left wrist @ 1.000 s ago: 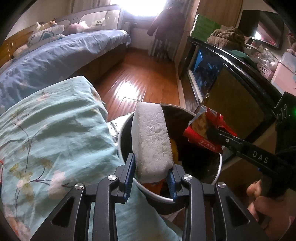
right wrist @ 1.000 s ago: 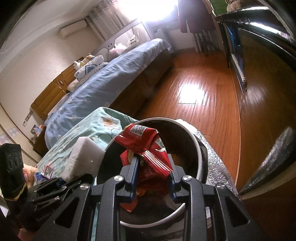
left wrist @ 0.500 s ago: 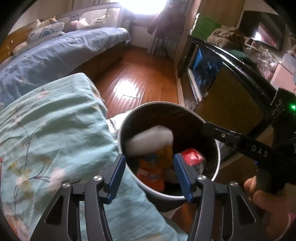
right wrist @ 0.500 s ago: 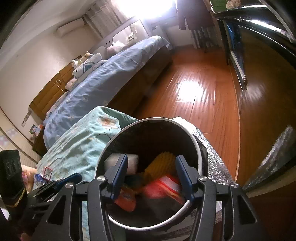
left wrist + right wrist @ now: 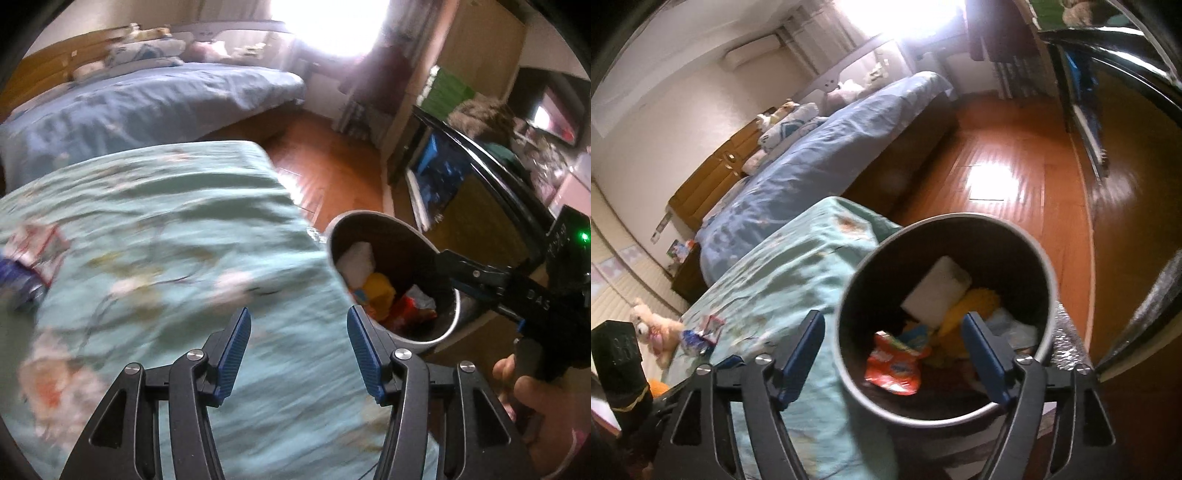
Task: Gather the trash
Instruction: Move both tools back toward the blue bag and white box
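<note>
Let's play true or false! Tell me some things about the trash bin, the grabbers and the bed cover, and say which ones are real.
1. The white foam block lies inside the trash bin. True.
2. The left gripper is squeezing the foam block. False: its jaws are open with nothing between them, over the teal bed cover.
3. The right gripper is open above the bin. True; its jaws have just been opening.
4. The bin is empty. False: a red wrapper and something yellow are in it too.
5. Litter remains on the cover. True: small packets lie there.
</note>
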